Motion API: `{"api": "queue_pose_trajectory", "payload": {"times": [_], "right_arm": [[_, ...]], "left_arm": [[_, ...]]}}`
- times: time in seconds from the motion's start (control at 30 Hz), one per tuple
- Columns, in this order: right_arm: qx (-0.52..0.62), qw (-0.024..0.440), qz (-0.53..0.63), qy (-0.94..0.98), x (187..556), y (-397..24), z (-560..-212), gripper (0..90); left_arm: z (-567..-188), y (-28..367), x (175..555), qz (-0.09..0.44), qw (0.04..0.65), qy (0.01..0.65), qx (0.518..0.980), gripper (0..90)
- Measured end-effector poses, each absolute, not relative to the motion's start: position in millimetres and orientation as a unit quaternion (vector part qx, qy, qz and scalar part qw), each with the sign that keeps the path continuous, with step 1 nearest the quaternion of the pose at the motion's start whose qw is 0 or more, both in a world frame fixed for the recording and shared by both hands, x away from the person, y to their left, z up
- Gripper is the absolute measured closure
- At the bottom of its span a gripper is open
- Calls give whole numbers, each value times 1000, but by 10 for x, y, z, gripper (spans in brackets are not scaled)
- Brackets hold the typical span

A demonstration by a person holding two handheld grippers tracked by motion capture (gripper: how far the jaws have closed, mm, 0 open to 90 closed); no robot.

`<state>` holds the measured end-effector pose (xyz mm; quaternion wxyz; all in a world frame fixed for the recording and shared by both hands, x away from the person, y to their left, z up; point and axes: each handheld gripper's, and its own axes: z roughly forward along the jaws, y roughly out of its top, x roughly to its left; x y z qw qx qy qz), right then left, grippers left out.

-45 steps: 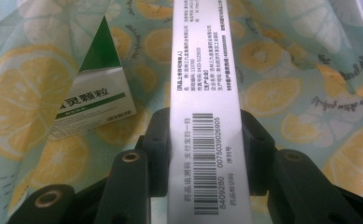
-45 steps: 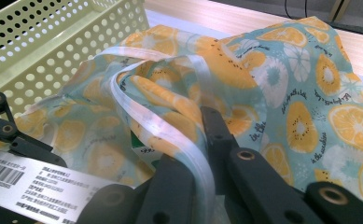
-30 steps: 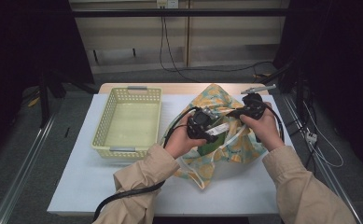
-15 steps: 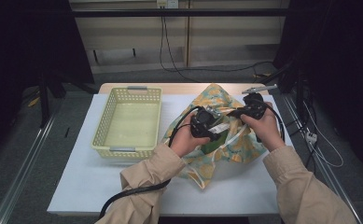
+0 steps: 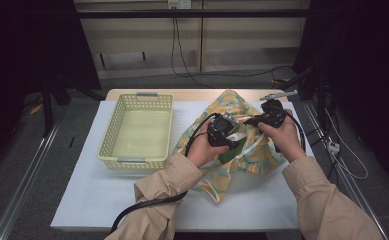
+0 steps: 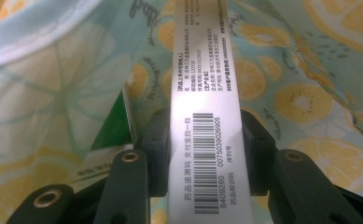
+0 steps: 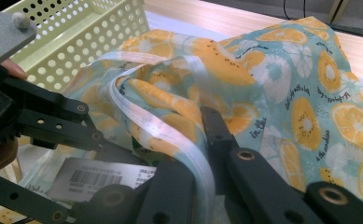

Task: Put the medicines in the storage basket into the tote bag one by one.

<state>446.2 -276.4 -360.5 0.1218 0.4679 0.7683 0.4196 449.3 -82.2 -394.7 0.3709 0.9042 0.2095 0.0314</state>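
Note:
A fruit-print cloth bag (image 5: 232,102) lies on the white table, its mouth lifted. My right gripper (image 5: 263,120) is shut on the bag's white-edged rim (image 7: 170,135), which runs between its jaws (image 7: 195,158). My left gripper (image 5: 224,132) is shut on a white and green box (image 6: 207,84) with a barcode, one black pad (image 6: 158,140) pressed on each side. The box sits at the bag's mouth, with printed cloth (image 6: 305,70) around it. The box's barcode label (image 7: 100,179) also shows in the right gripper view.
A pale yellow perforated basket (image 5: 144,96) stands empty to the left of the bag, also seen in the right gripper view (image 7: 76,37). The white table (image 5: 107,200) has bare surface in front. Cables trail from both grippers.
My left gripper with the box has edged slightly to the right, toward the bag's mouth. The right gripper has kept still on the rim.

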Motion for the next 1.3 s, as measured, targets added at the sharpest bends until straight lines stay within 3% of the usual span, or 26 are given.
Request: {"api": "queue_pose_trajectory", "payload": {"times": [0.53,0.57,0.63,0.7,0.83,1.03,1.3], "right_arm": [[472,129,420,764,4470,-2811,-3551,899],[472,129,419,765,4469,-2810,-3547,899],[471,129,419,765,4466,-2806,-3546,899],[471,127,418,766,4463,-2803,-3552,899],[472,126,418,766,4464,-2797,-3574,899],[473,125,414,768,4459,-2788,-3630,899],[472,123,415,768,4429,-2772,-3653,899]], "left_arm": [[-4002,-1071,4620,37,400,229,887,612],[-4011,-1076,4625,31,407,229,883,595],[-4009,-1069,4625,29,408,237,881,443],[-3986,-1032,4614,21,408,238,881,367],[-3902,-936,4533,17,384,219,897,275],[-3777,-642,4427,12,385,231,894,201],[-3691,-250,4286,32,378,231,896,171]]}}
